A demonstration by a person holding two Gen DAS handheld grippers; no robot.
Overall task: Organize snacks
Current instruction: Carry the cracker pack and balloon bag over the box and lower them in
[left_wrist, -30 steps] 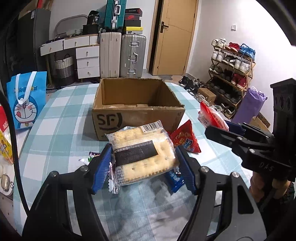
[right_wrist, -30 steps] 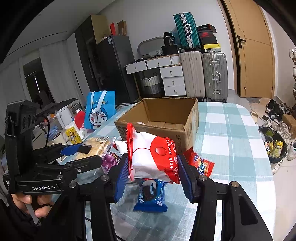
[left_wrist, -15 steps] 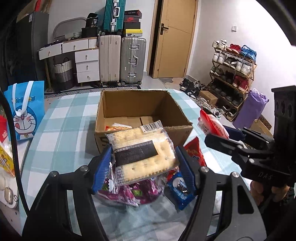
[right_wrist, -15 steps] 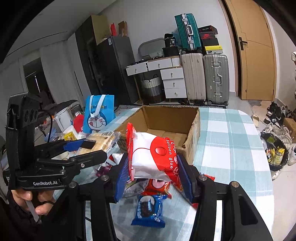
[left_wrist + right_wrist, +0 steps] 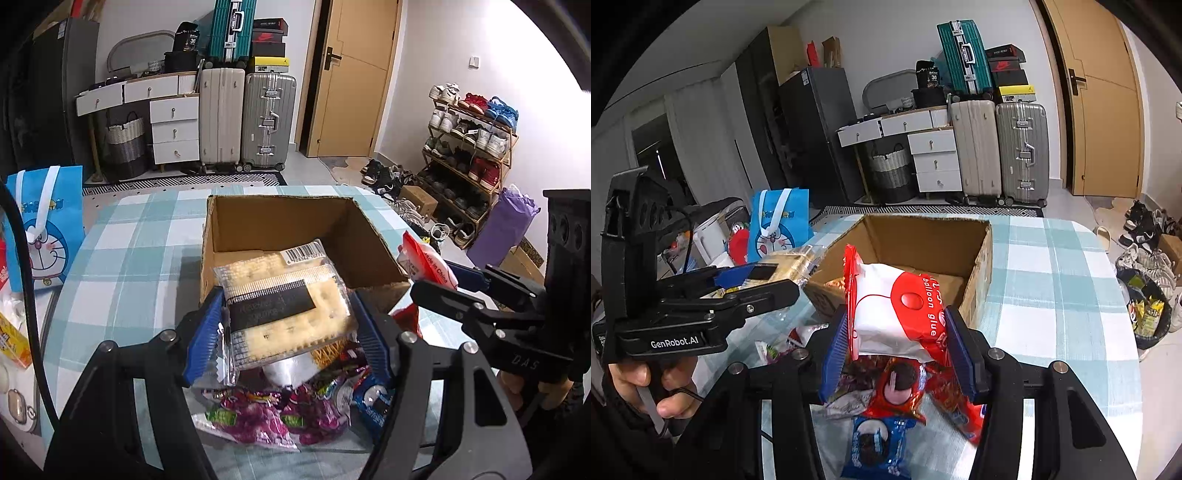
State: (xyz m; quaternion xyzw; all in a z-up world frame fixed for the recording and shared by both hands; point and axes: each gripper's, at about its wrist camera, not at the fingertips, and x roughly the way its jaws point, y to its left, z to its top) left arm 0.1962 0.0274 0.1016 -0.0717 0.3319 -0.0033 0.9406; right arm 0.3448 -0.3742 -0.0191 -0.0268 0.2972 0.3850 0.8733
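Observation:
My left gripper (image 5: 286, 332) is shut on a clear pack of crackers (image 5: 284, 302) with a black label, held above the table just in front of the open cardboard box (image 5: 280, 218). My right gripper (image 5: 899, 343) is shut on a red and white snack bag (image 5: 897, 306), held near the box's front corner (image 5: 975, 295). Each gripper shows in the other's view: the right gripper (image 5: 447, 278) at the right, the left gripper (image 5: 750, 275) at the left. Below lie loose snacks: purple packets (image 5: 266, 413), a blue cookie pack (image 5: 873, 446) and red packets (image 5: 897, 387).
The table has a blue-green checked cloth (image 5: 129, 251). A blue Doraemon bag (image 5: 44, 229) stands at its left. A yellow box (image 5: 11, 343) lies at the left edge. Suitcases (image 5: 243, 118), drawers and a shoe rack (image 5: 469, 155) stand beyond the table.
Both grippers have risen with their packs and moved toward the box, so I look down into it. More loose snacks show beneath them.

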